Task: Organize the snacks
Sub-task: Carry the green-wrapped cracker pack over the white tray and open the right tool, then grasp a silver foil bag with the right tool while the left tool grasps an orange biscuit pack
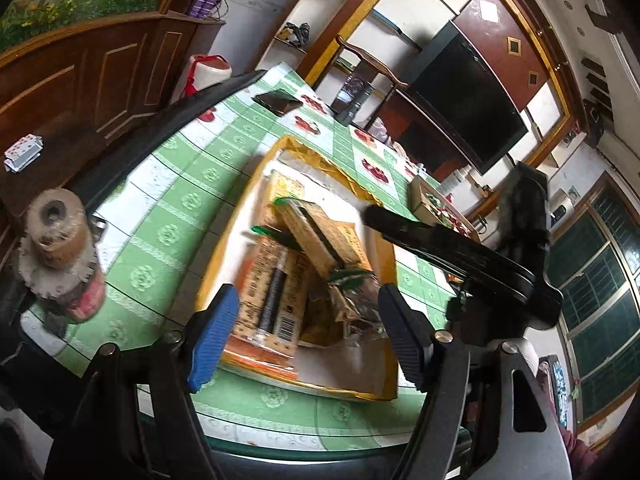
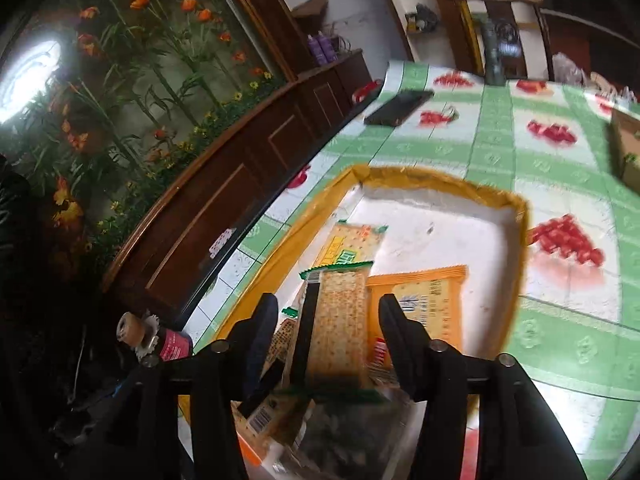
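The left claw (image 1: 308,328) hung released over the near end of the tray (image 1: 372,392), its blue pads spread wide with nothing between them. The right claw (image 2: 328,336) was also released, its fingers standing apart on either side of a cracker pack (image 2: 340,320) without touching it. That pack lay on top of the snack pile in the tray's (image 2: 500,200) near half, beside an orange packet (image 2: 432,300) and over a yellow packet (image 2: 344,244). In the left view the right claw (image 1: 440,240) reached in over the tray's right rim. The tray sat on the green checked table (image 1: 180,200). Beyond the tray lay a phone (image 1: 278,101), and left of it stood a bottle (image 1: 60,256).
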Tool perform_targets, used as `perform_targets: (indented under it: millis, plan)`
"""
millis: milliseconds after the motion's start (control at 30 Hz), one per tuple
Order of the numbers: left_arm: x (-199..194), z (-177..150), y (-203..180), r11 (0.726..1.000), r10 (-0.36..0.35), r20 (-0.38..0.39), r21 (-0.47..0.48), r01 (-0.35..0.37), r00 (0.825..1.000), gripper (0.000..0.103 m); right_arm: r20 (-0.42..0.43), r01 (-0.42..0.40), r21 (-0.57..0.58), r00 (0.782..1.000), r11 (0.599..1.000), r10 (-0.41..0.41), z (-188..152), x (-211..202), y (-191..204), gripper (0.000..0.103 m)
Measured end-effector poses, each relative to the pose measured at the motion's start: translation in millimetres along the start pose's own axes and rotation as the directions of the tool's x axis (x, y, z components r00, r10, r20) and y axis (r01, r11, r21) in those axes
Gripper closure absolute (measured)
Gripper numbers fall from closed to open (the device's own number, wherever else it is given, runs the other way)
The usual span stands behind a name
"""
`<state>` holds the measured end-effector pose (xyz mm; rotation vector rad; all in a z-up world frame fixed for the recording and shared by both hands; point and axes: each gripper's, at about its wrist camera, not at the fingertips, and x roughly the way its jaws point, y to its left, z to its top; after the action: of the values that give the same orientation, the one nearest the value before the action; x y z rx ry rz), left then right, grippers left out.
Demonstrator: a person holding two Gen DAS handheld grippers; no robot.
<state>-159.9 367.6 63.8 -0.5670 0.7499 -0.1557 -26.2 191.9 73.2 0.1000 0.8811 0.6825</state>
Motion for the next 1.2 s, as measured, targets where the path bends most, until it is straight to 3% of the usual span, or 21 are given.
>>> perform_targets:
  millis: [233, 400, 567, 667, 867, 967, 1033, 1100, 1133, 1200]
  plan:
    - [14, -10, -33, 0.998, -0.042, -0.063, 0.048, 0.045, 0.997, 0.031, 0.037, 0.024, 0.113, 0.999, 0.993, -0.028, -41, -62, -64, 0.043]
    - [31, -21, -64, 0.995, -0.033, -0.114, 0.09, 0.043, 0.993, 0.03, 0.045, 0.12, 0.23, 0.99, 0.966, -0.133, -82, -110, -137, 0.042]
    - [53, -40, -97, 0.987, -0.099, -0.211, 0.105, 0.123, 0.972, 0.03, 0.069, 0.236, 0.368, 0.958, 0.899, -0.28, -108, -166, -211, 0.041]
    - [71, -56, -126, 0.975, -0.129, -0.3, 0.137, 0.177, 0.945, 0.03, 0.111, 0.271, 0.447, 0.929, 0.853, -0.353, -112, -198, -247, 0.041]
    - [82, -76, -162, 0.957, -0.133, -0.374, 0.192, 0.217, 0.918, 0.03, 0.174, 0.305, 0.55, 0.869, 0.777, -0.464, -86, -218, -302, 0.041]
    - [82, -78, -164, 0.958, -0.125, -0.384, 0.193, 0.212, 0.915, 0.03, 0.187, 0.309, 0.532, 0.865, 0.788, -0.466, -51, -202, -312, 0.041]
    - [79, -78, -163, 0.961, -0.115, -0.384, 0.19, 0.201, 0.916, 0.03, 0.167, 0.36, 0.489, 0.856, 0.795, -0.49, -29, -185, -315, 0.044]
    - [75, -78, -161, 0.964, -0.104, -0.379, 0.189, 0.187, 0.919, 0.03, 0.135, 0.427, 0.447, 0.836, 0.786, -0.531, -10, -163, -320, 0.055]
    - [72, -77, -160, 0.965, -0.102, -0.375, 0.187, 0.183, 0.922, 0.03, 0.109, 0.441, 0.437, 0.839, 0.784, -0.532, -5, -153, -322, 0.058]
    - [69, -76, -157, 0.966, -0.098, -0.363, 0.188, 0.176, 0.927, 0.03, 0.054, 0.429, 0.429, 0.866, 0.795, -0.497, -3, -136, -326, 0.066]
